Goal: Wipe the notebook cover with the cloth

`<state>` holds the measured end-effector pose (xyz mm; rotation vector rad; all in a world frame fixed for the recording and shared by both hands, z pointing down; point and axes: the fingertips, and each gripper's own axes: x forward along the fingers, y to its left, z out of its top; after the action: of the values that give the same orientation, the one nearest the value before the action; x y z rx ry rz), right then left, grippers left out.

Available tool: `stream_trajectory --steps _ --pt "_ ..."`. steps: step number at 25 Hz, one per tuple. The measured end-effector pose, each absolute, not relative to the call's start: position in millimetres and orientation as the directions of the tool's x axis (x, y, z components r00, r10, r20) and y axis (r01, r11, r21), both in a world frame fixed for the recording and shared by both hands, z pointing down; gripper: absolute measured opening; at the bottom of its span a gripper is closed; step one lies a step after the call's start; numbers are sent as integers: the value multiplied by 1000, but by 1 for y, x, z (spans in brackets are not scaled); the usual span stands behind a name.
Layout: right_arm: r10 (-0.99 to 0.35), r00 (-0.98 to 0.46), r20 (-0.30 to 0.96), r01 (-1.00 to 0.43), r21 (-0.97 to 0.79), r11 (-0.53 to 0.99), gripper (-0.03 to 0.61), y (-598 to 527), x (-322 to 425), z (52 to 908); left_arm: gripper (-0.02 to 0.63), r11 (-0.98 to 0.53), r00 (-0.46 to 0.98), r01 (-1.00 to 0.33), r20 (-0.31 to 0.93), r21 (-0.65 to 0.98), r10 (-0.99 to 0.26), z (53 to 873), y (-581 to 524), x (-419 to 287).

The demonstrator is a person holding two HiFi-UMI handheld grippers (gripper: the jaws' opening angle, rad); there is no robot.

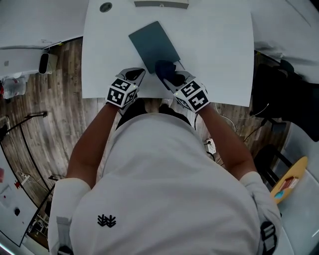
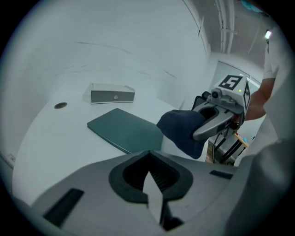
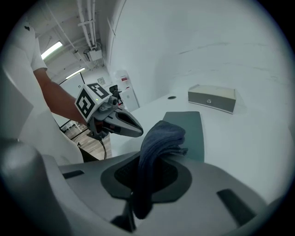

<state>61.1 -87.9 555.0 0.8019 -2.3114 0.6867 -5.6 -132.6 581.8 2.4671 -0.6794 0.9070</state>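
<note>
A dark teal notebook (image 1: 153,42) lies flat on the white table (image 1: 214,60), also seen in the gripper views (image 2: 125,130) (image 3: 190,128). My right gripper (image 1: 170,75) (image 3: 133,203) is shut on a dark blue cloth (image 1: 165,68) (image 3: 159,140), which bunches out of its jaws at the notebook's near right corner. Whether the cloth (image 2: 182,131) touches the cover, I cannot tell. My left gripper (image 1: 135,73) (image 2: 154,203) is shut and holds nothing, just left of the cloth at the notebook's near edge.
A flat grey box (image 1: 162,4) (image 2: 113,94) (image 3: 212,99) stands at the table's far edge. A round cable hole (image 1: 105,7) is at the far left corner. Wooden floor with cables lies to the left, dark equipment to the right.
</note>
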Motion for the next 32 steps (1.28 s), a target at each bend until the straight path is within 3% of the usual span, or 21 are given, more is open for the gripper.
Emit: stream_trajectory --steps 14,32 --pt "-260 -602 755 -647 -271 712 43 -117 30 596 6 -863 660 -459 731 209 -174 618 -133 12" --pt "-307 -444 842 -780 -195 594 42 -151 134 612 5 -861 653 -441 749 254 -114 625 -131 12"
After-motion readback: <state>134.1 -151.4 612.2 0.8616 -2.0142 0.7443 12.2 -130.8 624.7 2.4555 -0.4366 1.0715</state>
